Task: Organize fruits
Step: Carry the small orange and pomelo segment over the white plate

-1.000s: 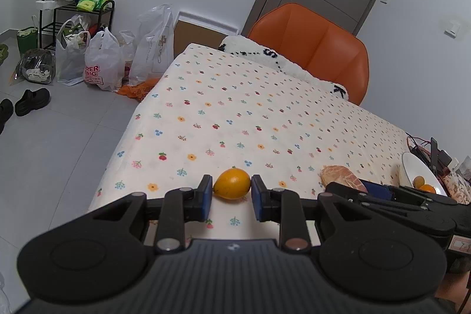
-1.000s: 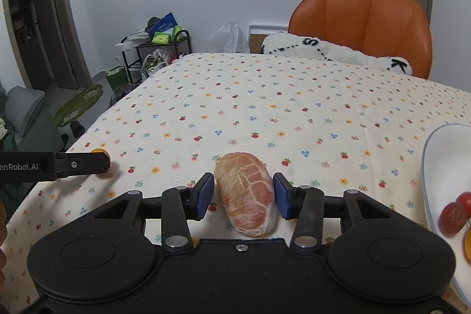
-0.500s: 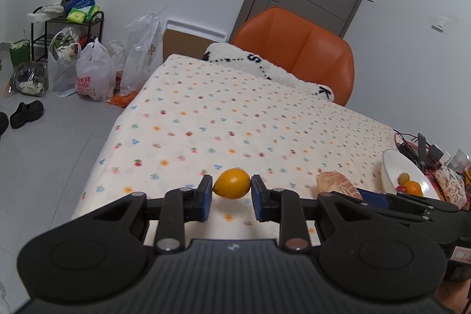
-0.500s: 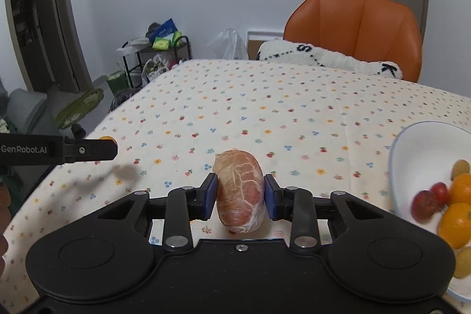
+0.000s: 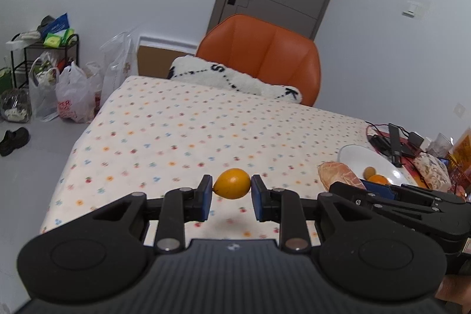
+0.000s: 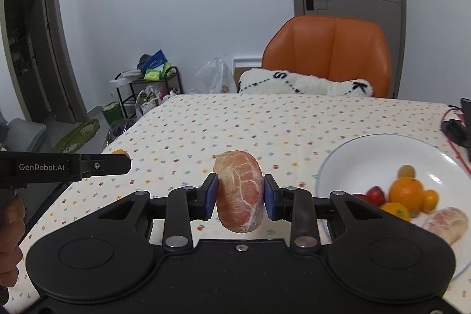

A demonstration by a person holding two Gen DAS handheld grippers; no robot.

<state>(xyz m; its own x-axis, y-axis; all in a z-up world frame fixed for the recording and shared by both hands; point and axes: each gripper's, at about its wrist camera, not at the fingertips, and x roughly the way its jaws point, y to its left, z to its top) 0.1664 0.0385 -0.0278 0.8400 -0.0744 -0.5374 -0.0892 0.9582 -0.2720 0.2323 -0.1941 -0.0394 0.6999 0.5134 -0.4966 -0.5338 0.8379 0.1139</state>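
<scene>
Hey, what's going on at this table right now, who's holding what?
A person is sorting fruit with two handheld grippers. The left gripper is shut on a small yellow-orange fruit, held above the flowered tablecloth. The right gripper is shut on a peeled pinkish fruit, also off the cloth. To the right, a white bowl already holds an orange, some smaller fruits and another peeled piece. Neither held fruit is in the bowl yet.
</scene>
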